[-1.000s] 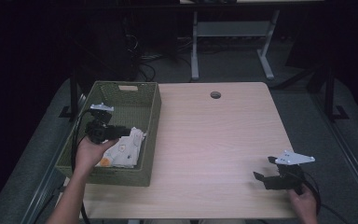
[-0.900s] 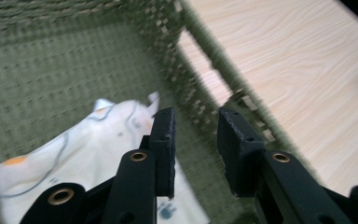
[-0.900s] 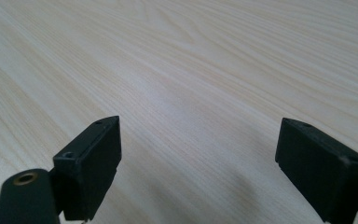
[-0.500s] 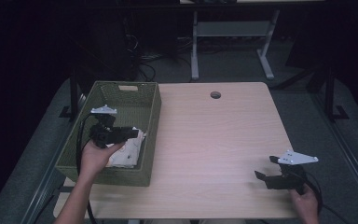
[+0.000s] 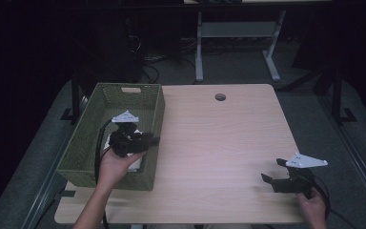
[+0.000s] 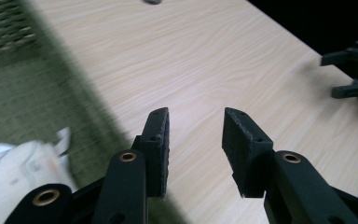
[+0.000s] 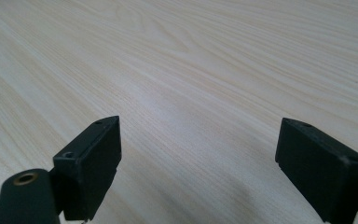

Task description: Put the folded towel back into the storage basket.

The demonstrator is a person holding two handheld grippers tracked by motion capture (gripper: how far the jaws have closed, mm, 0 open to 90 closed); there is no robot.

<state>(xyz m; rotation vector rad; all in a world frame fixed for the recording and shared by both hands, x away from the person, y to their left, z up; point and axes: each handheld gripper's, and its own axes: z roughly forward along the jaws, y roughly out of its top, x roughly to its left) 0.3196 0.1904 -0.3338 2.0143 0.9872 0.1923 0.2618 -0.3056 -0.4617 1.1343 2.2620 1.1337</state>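
The left gripper (image 6: 193, 154), jaws apart and empty, points out over the basket (image 5: 88, 138) wall, the white bag (image 6: 21, 168) lying below-left of it.

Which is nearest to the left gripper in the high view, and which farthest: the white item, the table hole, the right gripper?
1. White item: in the basket, just under the left gripper.
2. Table hole: far edge, toward the middle.
3. Right gripper: near right corner of the table.

Left gripper (image 5: 148, 140) lifts off the white item (image 5: 134, 164) in the basket (image 5: 83, 143). It now swings toward the table (image 5: 219, 143), jaws apart.
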